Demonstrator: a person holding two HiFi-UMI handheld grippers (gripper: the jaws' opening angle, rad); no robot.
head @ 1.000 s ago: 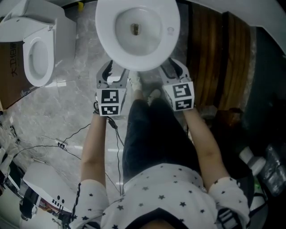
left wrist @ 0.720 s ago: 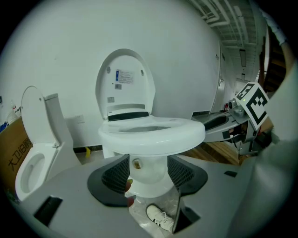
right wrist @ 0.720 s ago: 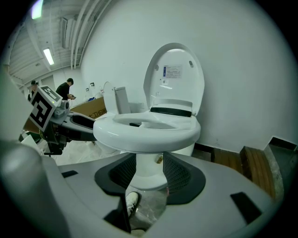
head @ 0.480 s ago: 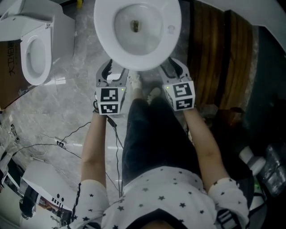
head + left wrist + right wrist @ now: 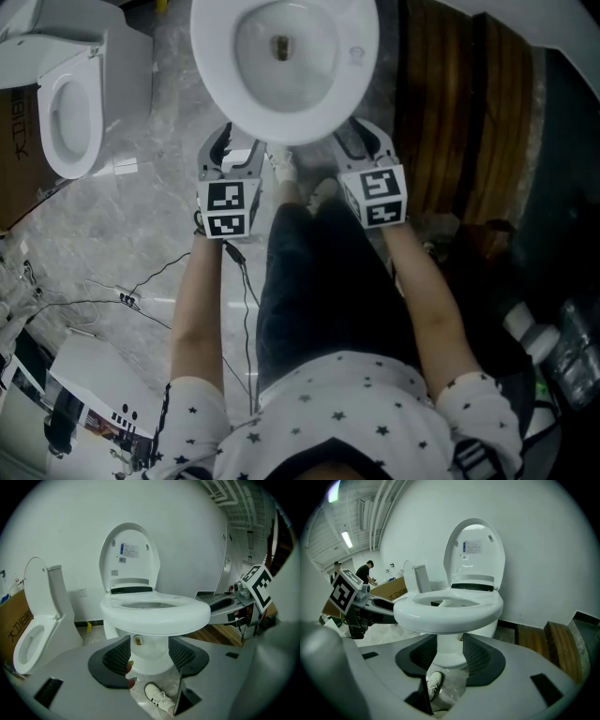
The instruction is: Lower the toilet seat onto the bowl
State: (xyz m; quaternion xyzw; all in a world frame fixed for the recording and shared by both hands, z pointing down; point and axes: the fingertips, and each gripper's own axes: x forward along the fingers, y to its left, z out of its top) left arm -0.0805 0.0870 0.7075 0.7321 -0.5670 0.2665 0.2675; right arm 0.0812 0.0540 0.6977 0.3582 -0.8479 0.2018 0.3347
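The white toilet [image 5: 281, 66] fills the top of the head view. Its seat ring [image 5: 157, 609] lies flat on the bowl, and the lid [image 5: 130, 557] stands upright against the wall, also seen as the lid [image 5: 476, 550] in the right gripper view. My left gripper [image 5: 230, 150] is held low at the bowl's front left, jaws open and empty. My right gripper [image 5: 361, 141] is at the front right, also open and empty. Each gripper view looks under the seat rim [image 5: 450, 609] at the pedestal, framed between the open left gripper [image 5: 149, 653] and right gripper [image 5: 449, 656] jaws. Neither touches the toilet.
A second toilet [image 5: 70, 103] with its lid up stands to the left beside a cardboard box [image 5: 14, 616]. A wooden platform [image 5: 459, 122] lies to the right. Cables [image 5: 122, 300] trail over the marble floor. The person's white shoes [image 5: 281, 169] are at the pedestal. People [image 5: 365, 571] stand far off.
Both grippers have edged slightly forward toward the bowl's front. The seat and lid have not moved.
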